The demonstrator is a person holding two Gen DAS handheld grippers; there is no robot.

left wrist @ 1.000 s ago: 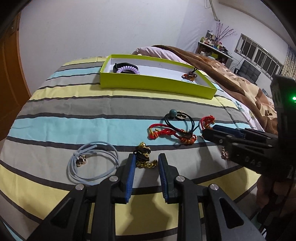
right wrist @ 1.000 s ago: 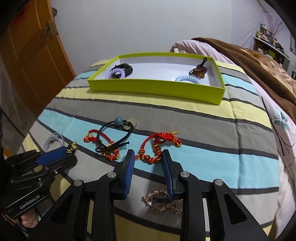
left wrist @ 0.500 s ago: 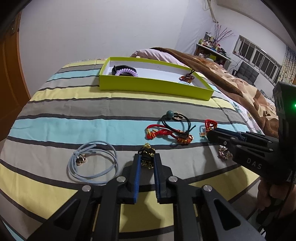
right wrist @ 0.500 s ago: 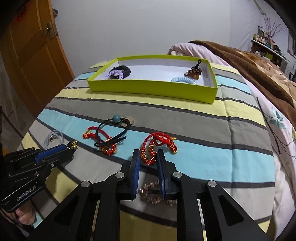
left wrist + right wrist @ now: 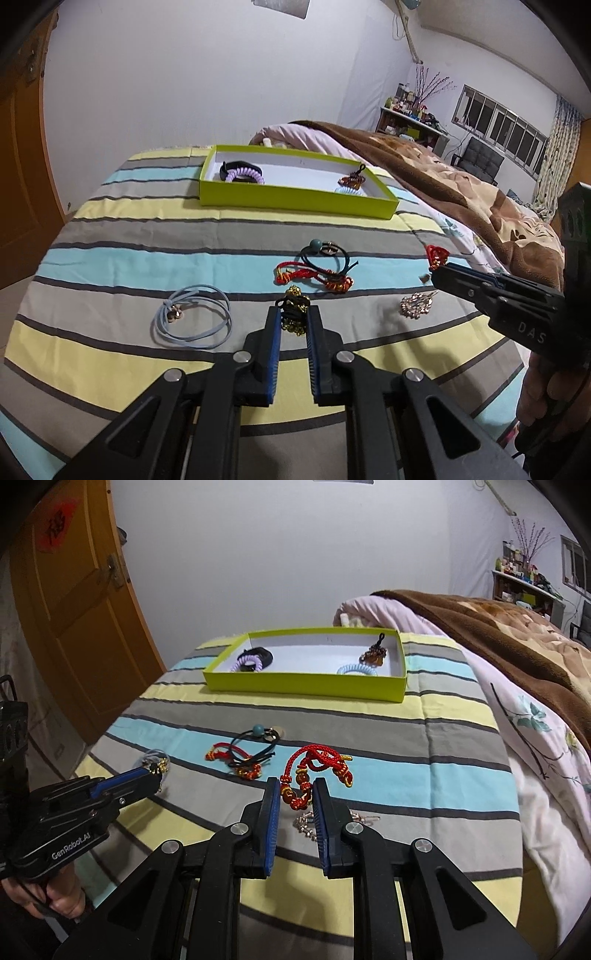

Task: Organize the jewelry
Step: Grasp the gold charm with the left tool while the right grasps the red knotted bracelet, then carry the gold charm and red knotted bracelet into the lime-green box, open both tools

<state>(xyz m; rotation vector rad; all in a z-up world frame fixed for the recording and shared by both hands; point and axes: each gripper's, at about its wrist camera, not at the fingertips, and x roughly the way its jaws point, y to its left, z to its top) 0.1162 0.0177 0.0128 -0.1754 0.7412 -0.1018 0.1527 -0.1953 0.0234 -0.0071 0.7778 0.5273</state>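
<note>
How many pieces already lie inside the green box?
4, maybe more hidden: black band and lilac coil tie at the left end; amber beaded charm and blue coil tie at the right of the green box.

Brightness: the room is lit well enough, but a bit dull and grey.
Light source: light comes from above; a bright patch shows at the top of the white wall [image 5: 221, 74].
Shadows: soft dark shadows lie on the striped bedspread [image 5: 147, 229] under the left gripper [image 5: 294, 314] and the right gripper [image 5: 297, 792].
Glare: none strong; the silver screws shine a little.
Blur: both views look sharp; far shelves [image 5: 410, 110] are small and hard to read.
Edges: round fisheye bend; the door [image 5: 74, 602] curves, and the corners go black.
Colour: the green box [image 5: 295, 197] looks bright.
</note>
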